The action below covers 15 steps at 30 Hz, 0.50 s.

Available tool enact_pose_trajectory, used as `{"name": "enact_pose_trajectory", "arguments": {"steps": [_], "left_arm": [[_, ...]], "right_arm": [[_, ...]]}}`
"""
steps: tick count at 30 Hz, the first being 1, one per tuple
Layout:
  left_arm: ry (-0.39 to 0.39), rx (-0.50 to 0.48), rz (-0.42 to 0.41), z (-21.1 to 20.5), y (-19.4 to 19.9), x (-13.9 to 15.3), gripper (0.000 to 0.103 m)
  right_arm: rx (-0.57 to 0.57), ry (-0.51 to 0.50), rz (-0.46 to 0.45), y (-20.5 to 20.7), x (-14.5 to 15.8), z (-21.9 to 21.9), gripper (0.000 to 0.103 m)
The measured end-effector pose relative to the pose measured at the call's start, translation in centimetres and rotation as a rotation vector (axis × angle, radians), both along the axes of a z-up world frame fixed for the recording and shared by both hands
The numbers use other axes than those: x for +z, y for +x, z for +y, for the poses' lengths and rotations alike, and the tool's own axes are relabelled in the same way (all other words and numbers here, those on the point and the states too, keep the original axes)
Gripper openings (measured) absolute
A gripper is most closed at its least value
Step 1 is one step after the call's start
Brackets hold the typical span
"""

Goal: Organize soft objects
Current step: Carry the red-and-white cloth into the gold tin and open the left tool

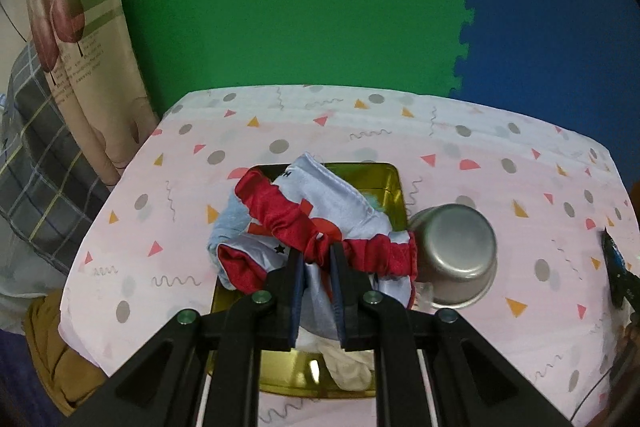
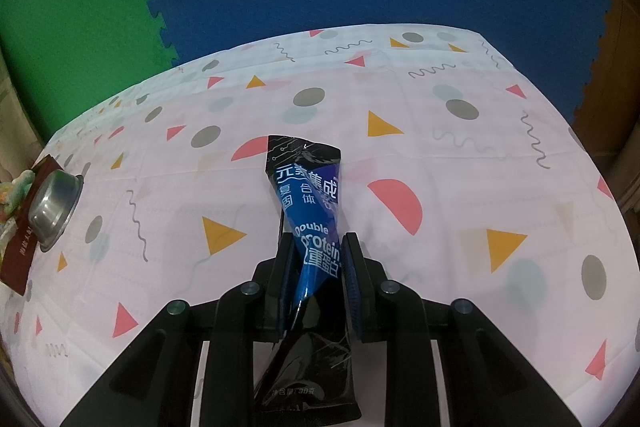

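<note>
In the left wrist view my left gripper (image 1: 316, 255) is shut on the red elastic waistband of a white and red cloth garment (image 1: 320, 211). The garment is bunched over a gold metal tray (image 1: 384, 179). A crumpled white cloth (image 1: 348, 367) lies in the tray under the fingers. In the right wrist view my right gripper (image 2: 316, 251) is shut on a blue and black snack pouch (image 2: 308, 195), which sticks out forward over the table and also hangs back under the fingers.
An upturned steel bowl (image 1: 456, 247) touches the tray's right side; it also shows in the right wrist view (image 2: 54, 207) beside a dark red box (image 2: 18, 259). The table carries a pink patterned cloth (image 2: 440, 147). Green and blue foam walls stand behind.
</note>
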<state>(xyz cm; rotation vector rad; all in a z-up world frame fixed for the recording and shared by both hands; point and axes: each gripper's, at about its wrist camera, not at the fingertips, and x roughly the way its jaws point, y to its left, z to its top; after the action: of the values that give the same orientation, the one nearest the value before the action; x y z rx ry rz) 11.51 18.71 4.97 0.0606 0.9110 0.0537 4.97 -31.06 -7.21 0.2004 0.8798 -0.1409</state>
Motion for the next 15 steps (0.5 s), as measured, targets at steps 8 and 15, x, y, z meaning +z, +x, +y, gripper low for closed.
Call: {"name": "enact_pose_trajectory", "arguments": {"steps": [8,15], "left_arm": [[-0.018,-0.012,0.049,1.2,2.1,-2.6,0.014],[-0.011,0.021,0.080,2.4,3.7,-4.7,0.014]], "right_arm": [[0.001,-0.010,0.003,0.1,0.0,0.1,0.022],[0.001,-0.017,0.006,0.1,0.1,0.1,0.022]]}}
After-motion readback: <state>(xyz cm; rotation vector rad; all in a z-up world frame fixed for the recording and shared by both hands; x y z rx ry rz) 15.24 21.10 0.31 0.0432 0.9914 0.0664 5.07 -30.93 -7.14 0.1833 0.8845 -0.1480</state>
